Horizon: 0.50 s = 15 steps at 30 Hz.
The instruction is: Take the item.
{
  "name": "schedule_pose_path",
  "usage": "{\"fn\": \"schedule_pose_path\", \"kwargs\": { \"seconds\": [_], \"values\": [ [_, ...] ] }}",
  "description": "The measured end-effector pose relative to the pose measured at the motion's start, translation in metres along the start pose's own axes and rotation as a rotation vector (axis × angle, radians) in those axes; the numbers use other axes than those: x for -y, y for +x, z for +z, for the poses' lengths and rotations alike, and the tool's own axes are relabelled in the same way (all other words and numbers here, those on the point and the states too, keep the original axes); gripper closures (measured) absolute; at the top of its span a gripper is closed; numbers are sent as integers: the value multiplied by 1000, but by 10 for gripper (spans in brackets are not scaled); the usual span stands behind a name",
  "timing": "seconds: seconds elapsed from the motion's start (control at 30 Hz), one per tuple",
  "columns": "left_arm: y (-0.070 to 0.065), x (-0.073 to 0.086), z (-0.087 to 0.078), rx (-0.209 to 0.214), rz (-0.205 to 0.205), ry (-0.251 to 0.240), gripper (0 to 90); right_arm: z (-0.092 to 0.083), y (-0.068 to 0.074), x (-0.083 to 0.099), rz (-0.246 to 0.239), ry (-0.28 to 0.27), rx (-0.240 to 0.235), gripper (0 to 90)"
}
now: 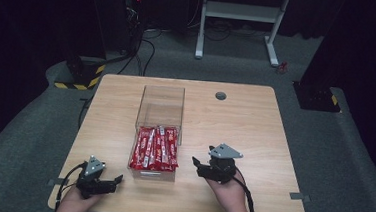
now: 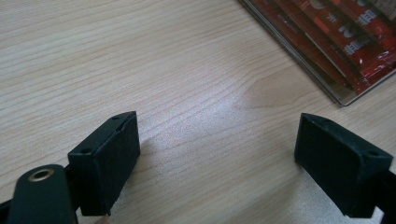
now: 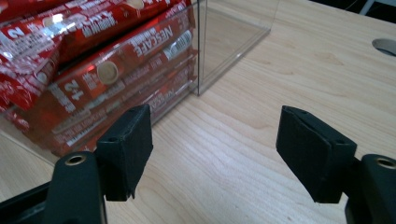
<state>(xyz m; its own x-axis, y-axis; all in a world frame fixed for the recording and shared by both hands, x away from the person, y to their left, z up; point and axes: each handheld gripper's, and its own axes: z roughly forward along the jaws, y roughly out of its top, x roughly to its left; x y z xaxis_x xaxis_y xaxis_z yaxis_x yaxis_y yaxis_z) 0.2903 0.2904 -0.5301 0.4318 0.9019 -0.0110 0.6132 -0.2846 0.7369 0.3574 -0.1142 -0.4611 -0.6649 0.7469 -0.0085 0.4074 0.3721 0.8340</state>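
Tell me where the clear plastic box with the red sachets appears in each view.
High view: the clear plastic box sits at table centre, red sachets in its near half.
Left gripper view: its corner is at the top right.
Right gripper view: it is at the upper left.
Shared landmark: the red sachets.

Red sachets [image 1: 155, 148] with white lettering and a tan disc motif; clear, colourless box [image 1: 161, 102]; pale wood-grain table [image 1: 253, 140]; black left gripper [image 1: 117, 180] and black right gripper [image 1: 195, 162], each with grey plate; grey carpet [image 1: 352, 162]; yellow-and-black hazard stripes [image 1: 80, 82]
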Motion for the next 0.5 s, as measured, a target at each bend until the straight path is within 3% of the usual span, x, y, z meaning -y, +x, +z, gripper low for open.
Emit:
{"fn": "schedule_pose_path", "kwargs": {
  "seconds": [0.33,0.5],
  "values": [
    [0,0,0,0,0,0,145,1,3,-13,6,-28,-9,288],
    [0,0,0,0,2,-1,145,2,9,-23,-19,-53,1,294]
  ]
}}
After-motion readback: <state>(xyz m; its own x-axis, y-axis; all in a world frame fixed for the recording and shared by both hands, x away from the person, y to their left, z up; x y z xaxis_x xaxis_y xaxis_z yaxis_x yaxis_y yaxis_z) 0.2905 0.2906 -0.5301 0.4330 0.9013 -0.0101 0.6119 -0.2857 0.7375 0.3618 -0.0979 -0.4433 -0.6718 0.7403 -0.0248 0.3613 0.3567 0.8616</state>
